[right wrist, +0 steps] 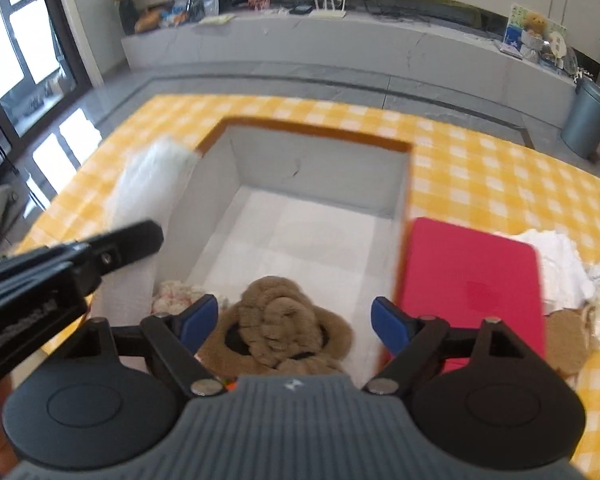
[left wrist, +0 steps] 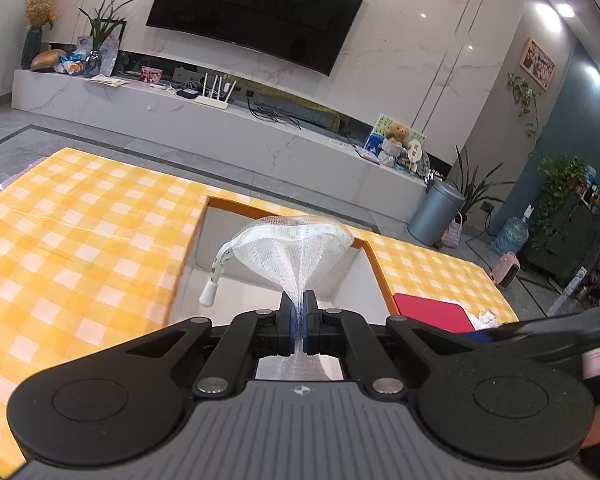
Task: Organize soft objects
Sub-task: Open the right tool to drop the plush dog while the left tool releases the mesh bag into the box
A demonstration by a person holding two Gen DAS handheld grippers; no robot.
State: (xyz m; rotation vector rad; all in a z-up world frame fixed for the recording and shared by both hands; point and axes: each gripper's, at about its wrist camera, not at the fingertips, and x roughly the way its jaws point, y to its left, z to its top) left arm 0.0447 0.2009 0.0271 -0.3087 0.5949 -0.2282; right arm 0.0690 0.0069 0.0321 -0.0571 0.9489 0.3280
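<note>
My left gripper (left wrist: 299, 312) is shut on a white mesh net (left wrist: 296, 246) with a tape strap, held up above the open grey storage box (left wrist: 216, 240). In the right wrist view the same box (right wrist: 320, 168) has an orange rim, and the net (right wrist: 152, 184) hangs blurred over its left wall. A brown furry item (right wrist: 278, 330) and a pale fluffy one (right wrist: 176, 294) lie at the box's near end. My right gripper (right wrist: 294, 322) is open, its blue pads either side of the brown furry item, just above it. The left gripper's body (right wrist: 60, 268) shows at the left.
The box stands on a table with a yellow checked cloth (right wrist: 500, 168). A red flat lid (right wrist: 472, 292) lies right of the box, with white cloth (right wrist: 556, 264), clear plastic and a tan round piece (right wrist: 566, 340) beside it. A TV console (left wrist: 220, 116) and grey bin (left wrist: 436, 212) stand beyond.
</note>
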